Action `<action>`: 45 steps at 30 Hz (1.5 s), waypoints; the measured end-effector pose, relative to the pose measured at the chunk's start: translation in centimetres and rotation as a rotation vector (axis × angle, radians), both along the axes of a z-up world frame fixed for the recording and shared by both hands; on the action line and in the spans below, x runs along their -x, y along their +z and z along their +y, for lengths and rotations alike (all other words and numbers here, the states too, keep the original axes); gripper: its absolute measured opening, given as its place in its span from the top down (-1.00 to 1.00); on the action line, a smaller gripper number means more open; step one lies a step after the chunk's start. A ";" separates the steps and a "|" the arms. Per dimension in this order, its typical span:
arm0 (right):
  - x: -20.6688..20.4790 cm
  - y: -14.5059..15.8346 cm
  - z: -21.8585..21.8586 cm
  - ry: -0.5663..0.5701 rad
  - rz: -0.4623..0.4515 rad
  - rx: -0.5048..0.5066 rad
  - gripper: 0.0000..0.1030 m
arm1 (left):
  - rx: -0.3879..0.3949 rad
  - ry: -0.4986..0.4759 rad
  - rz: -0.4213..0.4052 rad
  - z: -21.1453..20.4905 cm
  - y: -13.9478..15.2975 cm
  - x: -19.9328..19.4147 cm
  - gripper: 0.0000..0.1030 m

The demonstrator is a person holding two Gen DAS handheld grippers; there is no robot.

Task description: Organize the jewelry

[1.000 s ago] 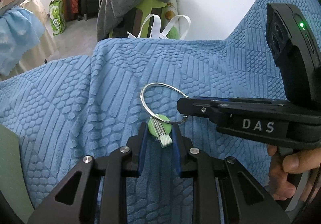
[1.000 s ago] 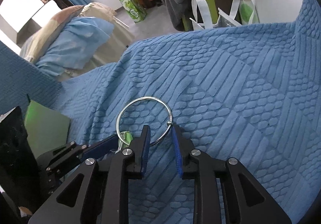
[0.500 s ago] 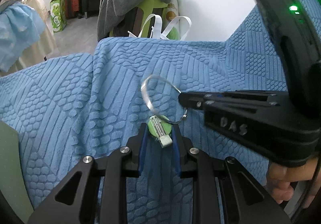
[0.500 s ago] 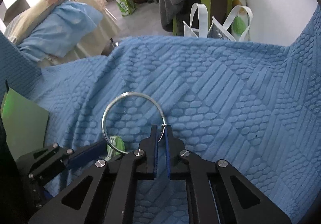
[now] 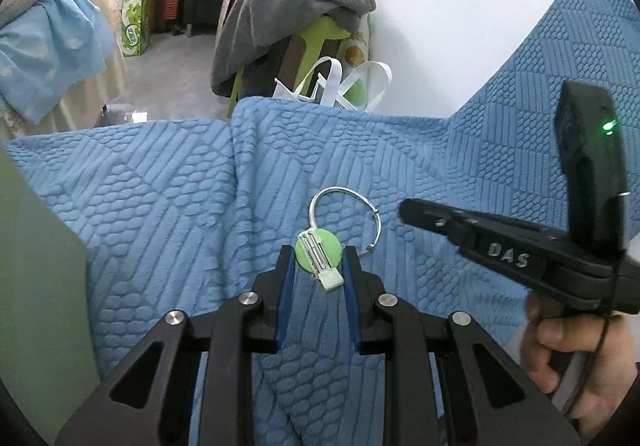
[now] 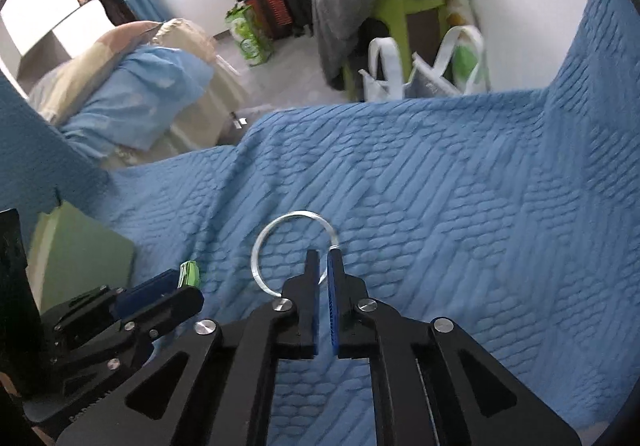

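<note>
A round green hair clip (image 5: 318,250) with a silver clasp sits between the pads of my left gripper (image 5: 318,264), which is shut on it. A thin silver ring (image 5: 344,212) threads through the clip and hangs from it above the blue blanket. In the left wrist view my right gripper (image 5: 404,206) points in from the right, its tip a small gap away from the ring's joint. In the right wrist view my right gripper (image 6: 323,266) has its jaws a narrow slit apart and opening, with the ring (image 6: 260,246) just beyond the tips. The left gripper (image 6: 180,288) and clip (image 6: 189,274) show at lower left.
A blue quilted blanket (image 5: 160,206) covers the whole work surface and rises at the right. A pale green flat panel (image 5: 36,286) stands at the left edge. Beyond the far edge are a green stool (image 5: 320,30) piled with grey clothes and a white bag (image 5: 332,86).
The right jaws closed on the ring's joint, then drew back to the right off it. My left gripper lifted with the clip and ring still in it.
</note>
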State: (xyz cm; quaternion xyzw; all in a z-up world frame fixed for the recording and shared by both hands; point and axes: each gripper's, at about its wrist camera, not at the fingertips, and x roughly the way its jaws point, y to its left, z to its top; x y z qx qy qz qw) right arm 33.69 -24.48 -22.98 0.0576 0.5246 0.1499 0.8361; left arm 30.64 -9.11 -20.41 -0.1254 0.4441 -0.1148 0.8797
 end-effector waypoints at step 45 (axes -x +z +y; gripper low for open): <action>5.0 6.7 7.5 0.035 -0.131 0.169 -0.22 | 0.016 0.064 -0.030 10.5 10.8 5.7 0.53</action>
